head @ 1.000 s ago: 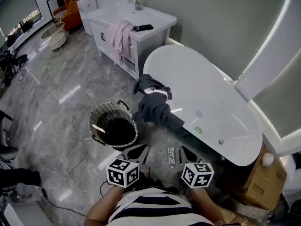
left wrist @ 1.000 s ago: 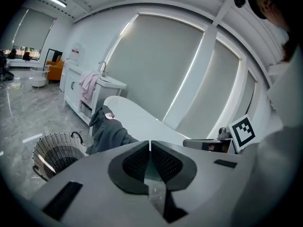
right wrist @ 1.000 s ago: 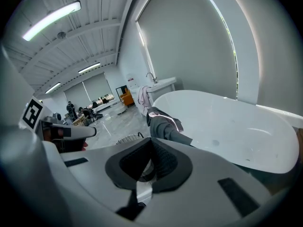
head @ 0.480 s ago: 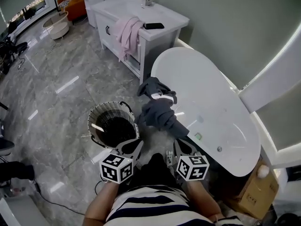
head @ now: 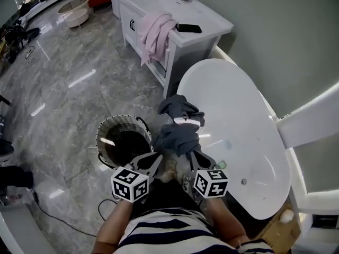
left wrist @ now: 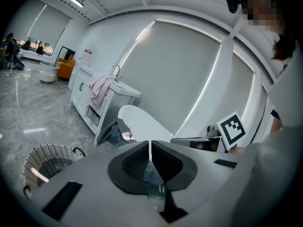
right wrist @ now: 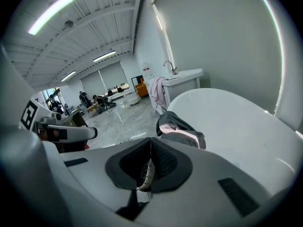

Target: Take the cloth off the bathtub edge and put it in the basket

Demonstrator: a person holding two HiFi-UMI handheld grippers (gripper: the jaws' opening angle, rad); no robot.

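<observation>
A dark grey crumpled cloth (head: 177,134) with a pale pink patch hangs over the rim of the white oval bathtub (head: 238,136), on the tub's long edge that faces the open floor, near the end closest to the vanity. The round dark wire basket (head: 123,142) stands upright on the grey marble floor (head: 63,89) just beside that edge, close to the cloth but apart from it. The left gripper (head: 152,160) has its jaws pressed together with nothing between them, and its tips hover near the basket's rim on the tub side. The right gripper (head: 197,160) is likewise closed tight and empty, and its tips lie just below the hanging cloth in the head view; whether they touch it cannot be told. In the right gripper view the cloth (right wrist: 180,129) shows just past the closed jaws, on the tub's rim. Beyond the tub a pale pink towel (head: 156,30) hangs over the front edge of a white vanity cabinet (head: 212,23), and a flat black device (head: 188,28) lies on its top.
</observation>
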